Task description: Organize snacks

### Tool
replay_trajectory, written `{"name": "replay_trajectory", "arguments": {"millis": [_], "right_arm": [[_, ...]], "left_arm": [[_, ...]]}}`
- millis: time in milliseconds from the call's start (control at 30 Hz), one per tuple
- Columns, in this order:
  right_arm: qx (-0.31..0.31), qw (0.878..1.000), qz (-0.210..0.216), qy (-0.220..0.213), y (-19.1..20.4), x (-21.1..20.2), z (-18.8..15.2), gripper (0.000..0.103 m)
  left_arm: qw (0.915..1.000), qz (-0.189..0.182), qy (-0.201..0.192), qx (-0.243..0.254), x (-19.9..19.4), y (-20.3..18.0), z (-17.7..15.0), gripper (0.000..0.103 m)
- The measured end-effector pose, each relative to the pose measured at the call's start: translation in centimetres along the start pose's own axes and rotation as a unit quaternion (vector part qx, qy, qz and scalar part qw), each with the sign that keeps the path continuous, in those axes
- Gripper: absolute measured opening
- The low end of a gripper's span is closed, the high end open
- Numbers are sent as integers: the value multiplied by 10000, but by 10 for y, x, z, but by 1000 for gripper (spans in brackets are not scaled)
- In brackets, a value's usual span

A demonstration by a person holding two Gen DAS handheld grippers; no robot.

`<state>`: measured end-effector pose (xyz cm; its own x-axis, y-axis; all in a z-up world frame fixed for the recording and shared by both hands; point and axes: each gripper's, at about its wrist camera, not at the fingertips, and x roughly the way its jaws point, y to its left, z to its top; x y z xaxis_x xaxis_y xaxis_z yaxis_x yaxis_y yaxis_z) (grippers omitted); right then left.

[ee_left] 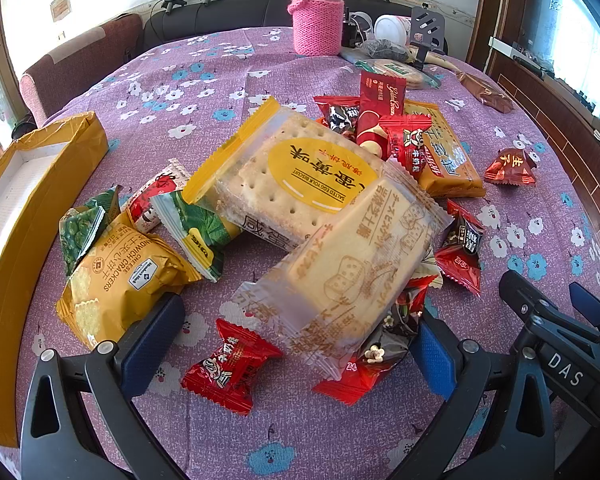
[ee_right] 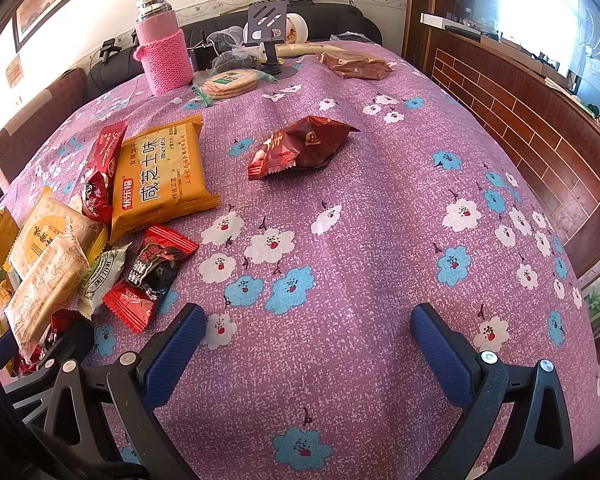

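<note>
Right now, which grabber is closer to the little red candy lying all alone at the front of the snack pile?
Left. The left gripper is open with the red candy right between its fingers. The right gripper hovers open over bare tablecloth, off beside the pile.

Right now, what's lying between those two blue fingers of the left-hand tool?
In the left wrist view, the open left gripper frames a small red candy and the near end of a clear-wrapped cheese biscuit pack, lying on the purple floral tablecloth.
</note>
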<state>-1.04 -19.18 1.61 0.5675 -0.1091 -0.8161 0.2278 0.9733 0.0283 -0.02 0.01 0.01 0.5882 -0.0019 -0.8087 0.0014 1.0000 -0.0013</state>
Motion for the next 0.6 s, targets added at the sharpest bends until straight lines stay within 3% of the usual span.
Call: {"name": "replay_trajectory", "arguments": {"millis": [367, 600], "right_arm": [[-6, 10000, 36, 21, -2, -1, -1, 103], [87, 9998, 164, -37, -4, -3, -1, 103]], "left_arm": [[9999, -17, 107, 30, -1, -1, 0, 103], [9983, -274, 266, 437, -11, -12, -13, 103]]}}
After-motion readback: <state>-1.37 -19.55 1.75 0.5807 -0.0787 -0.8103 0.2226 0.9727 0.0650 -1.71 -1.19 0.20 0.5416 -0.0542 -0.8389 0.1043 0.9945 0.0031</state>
